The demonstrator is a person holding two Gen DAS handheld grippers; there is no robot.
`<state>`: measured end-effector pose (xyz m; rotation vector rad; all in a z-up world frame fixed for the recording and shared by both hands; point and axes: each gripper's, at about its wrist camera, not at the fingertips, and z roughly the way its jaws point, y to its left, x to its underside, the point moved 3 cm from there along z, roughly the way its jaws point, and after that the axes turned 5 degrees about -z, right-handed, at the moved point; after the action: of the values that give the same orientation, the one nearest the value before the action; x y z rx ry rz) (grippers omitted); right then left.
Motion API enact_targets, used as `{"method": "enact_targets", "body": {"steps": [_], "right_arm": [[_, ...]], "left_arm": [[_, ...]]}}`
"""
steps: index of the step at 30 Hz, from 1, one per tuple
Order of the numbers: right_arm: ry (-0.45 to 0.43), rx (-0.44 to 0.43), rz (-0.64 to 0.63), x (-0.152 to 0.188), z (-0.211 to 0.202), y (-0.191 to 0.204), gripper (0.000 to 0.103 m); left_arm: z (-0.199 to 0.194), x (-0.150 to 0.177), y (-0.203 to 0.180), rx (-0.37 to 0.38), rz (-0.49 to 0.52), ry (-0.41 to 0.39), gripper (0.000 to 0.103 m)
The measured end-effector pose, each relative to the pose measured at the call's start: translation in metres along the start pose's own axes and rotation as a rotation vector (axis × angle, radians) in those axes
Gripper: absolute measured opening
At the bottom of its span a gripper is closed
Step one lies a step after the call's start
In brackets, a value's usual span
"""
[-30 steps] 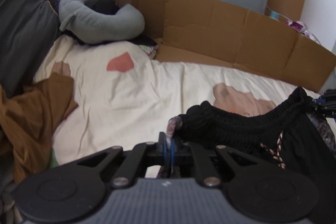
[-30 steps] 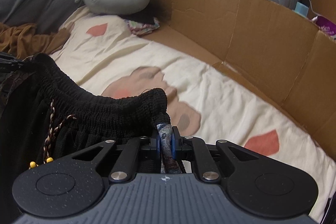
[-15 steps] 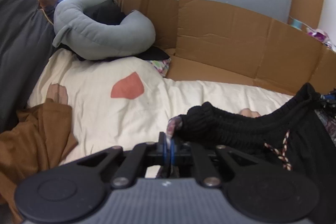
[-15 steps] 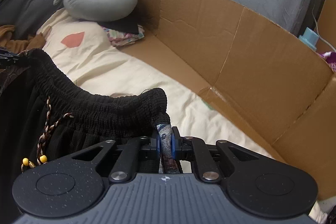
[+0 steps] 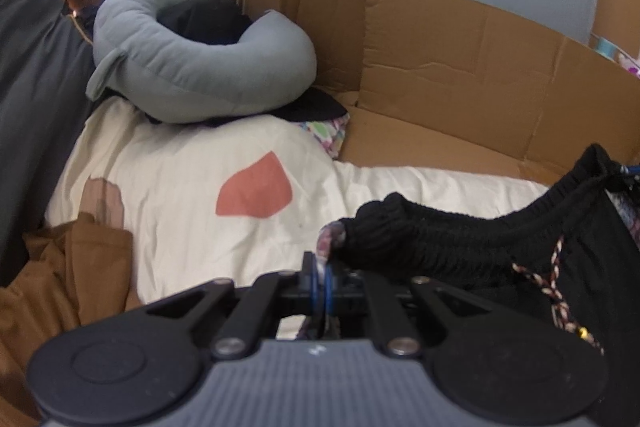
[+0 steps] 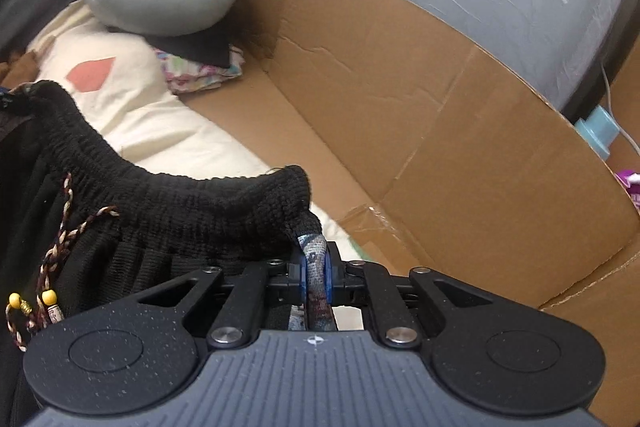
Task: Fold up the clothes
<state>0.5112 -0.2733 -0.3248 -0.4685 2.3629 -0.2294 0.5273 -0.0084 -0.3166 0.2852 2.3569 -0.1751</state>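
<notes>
Here the black trousers (image 5: 460, 247) are held up above the bed (image 5: 192, 187), stretched by the waistband between both grippers. The left gripper (image 5: 319, 277) is clamped on one corner, the right gripper (image 6: 316, 275) on the other. Only thin edges are pinched, so a corner could slip out, or the hanging cord (image 6: 48, 267) could be caught under the fold.

We find no readable text, label, brand or number in either view — only a small white mark, too small to read, on each gripper body (image 5: 318, 349) (likewise on the right (image 6: 316, 339)).
</notes>
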Motion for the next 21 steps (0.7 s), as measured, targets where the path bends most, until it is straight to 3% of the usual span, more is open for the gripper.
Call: {"method": "enact_targets", "body": {"steps": [2, 4, 7, 8, 9, 13, 21], "right_arm": [[0.009, 0.009, 0.01, 0.0, 0.007, -0.002, 0.005], [0.019, 0.004, 0.022, 0.002, 0.015, -0.003, 0.007], [0.078, -0.035, 0.1, 0.012, 0.03, -0.009, 0.028], [0.086, -0.041, 0.126, 0.016, 0.032, -0.012, 0.033], [0.09, -0.042, 0.15, 0.02, 0.032, -0.016, 0.035], [0.088, -0.063, 0.178, 0.032, 0.025, -0.026, 0.047], [0.094, -0.093, 0.154, 0.058, -0.013, -0.05, 0.047]], "left_arm": [[0.008, -0.004, -0.002, -0.009, -0.006, 0.006, 0.004], [0.023, -0.004, -0.003, -0.016, -0.037, 0.063, 0.007], [0.037, -0.001, 0.0, -0.053, -0.079, 0.12, 0.017], [0.036, 0.001, 0.001, -0.054, -0.088, 0.12, 0.025], [0.036, 0.003, 0.002, -0.052, -0.097, 0.119, 0.031], [0.028, 0.01, 0.003, -0.033, -0.113, 0.116, 0.037], [0.007, 0.036, -0.032, 0.016, -0.133, 0.117, 0.04]]}}
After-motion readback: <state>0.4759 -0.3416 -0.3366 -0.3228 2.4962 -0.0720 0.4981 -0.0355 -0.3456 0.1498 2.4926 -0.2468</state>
